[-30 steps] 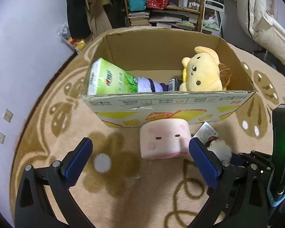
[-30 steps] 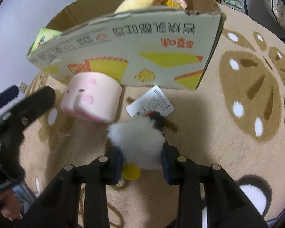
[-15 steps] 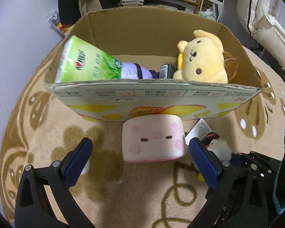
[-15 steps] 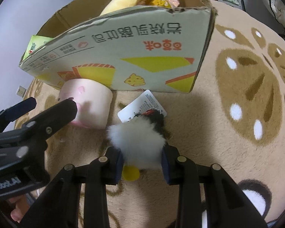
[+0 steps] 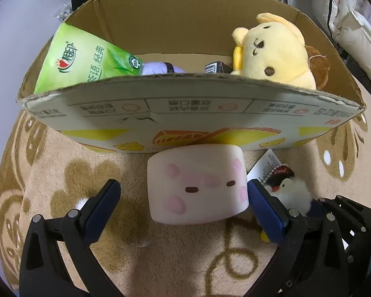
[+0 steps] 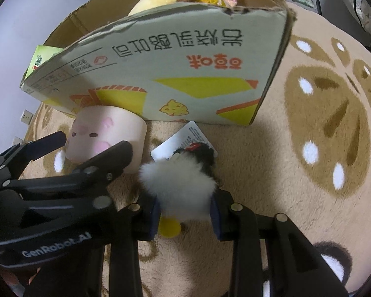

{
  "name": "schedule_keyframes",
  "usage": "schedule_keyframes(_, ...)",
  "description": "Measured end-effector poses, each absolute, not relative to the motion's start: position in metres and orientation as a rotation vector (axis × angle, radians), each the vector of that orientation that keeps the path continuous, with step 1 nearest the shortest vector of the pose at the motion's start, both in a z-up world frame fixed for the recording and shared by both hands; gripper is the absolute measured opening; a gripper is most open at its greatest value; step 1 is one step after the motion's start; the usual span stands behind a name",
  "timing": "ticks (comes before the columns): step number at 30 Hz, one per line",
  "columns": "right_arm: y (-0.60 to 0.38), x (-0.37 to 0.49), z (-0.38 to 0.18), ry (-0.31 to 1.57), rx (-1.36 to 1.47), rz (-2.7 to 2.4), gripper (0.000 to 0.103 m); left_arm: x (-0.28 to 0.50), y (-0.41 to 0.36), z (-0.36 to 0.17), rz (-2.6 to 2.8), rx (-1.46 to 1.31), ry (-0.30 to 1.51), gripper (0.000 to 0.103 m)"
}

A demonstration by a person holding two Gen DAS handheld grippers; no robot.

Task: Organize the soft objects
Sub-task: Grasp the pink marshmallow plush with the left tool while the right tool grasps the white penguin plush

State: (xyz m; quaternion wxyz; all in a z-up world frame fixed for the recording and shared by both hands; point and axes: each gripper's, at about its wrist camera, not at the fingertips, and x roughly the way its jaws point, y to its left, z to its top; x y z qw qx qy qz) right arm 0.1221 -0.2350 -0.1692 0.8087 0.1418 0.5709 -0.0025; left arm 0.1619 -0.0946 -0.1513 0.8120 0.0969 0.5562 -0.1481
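While the pink marshmallow plush (image 5: 196,185) lies on the rug (image 5: 61,222) against the cardboard box (image 5: 185,113), the left gripper (image 5: 183,198) tips steeply down with its jaws spread either side of it, the right pad about touching. It has sunk closer than a second ago. The right gripper (image 6: 184,211) stays clamped on the fluffy penguin (image 6: 180,185) (paper tag attached) just beside. Only the left view looks into the box: a yellow dog plush (image 5: 274,54), a green pack (image 5: 81,59).
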Motion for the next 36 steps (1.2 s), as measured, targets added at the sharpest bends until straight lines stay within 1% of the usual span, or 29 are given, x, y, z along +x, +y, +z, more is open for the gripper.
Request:
schedule_keyframes(6,-0.229,0.121,-0.166,1.214,0.299,-0.01,0.035,0.162,-0.083,-0.156,-0.294,0.114,1.218,0.099)
schedule_keyframes(8,-0.226,0.122,-0.165,1.213,0.292,-0.012,0.035,0.161,-0.081,-0.157,-0.308,0.088,1.22,0.091)
schedule_keyframes(10,-0.221,0.12,-0.166,1.212,0.288,-0.012,0.035,0.16,-0.081,-0.157,-0.332,0.062,1.227,0.078)
schedule_keyframes(11,-0.219,0.118,-0.164,1.21,0.288,-0.012,0.035,0.159,-0.081,-0.157,-0.339,0.057,1.226,0.075)
schedule_keyframes(12,-0.215,0.116,-0.163,1.209,0.289,-0.011,0.035,0.157,-0.082,-0.156,-0.347,0.056,1.223,0.067)
schedule_keyframes(14,-0.215,0.114,-0.163,1.204,0.292,-0.011,0.035,0.152,-0.085,-0.154,-0.347,0.083,1.207,0.063)
schedule_keyframes(16,-0.216,0.111,-0.163,1.2,0.288,-0.011,0.035,0.148,-0.087,-0.153,-0.348,0.099,1.198,0.055)
schedule_keyframes(19,-0.217,0.109,-0.16,1.193,0.283,-0.014,0.034,0.144,-0.084,-0.149,-0.347,0.075,1.195,0.05)
schedule_keyframes(25,-0.216,0.103,-0.155,1.175,0.283,-0.02,0.033,0.133,-0.067,-0.141,-0.309,0.065,1.176,0.042)
schedule_keyframes(36,-0.225,0.089,-0.127,1.079,0.336,-0.018,0.032,0.097,-0.05,-0.112,-0.225,0.081,1.088,0.042)
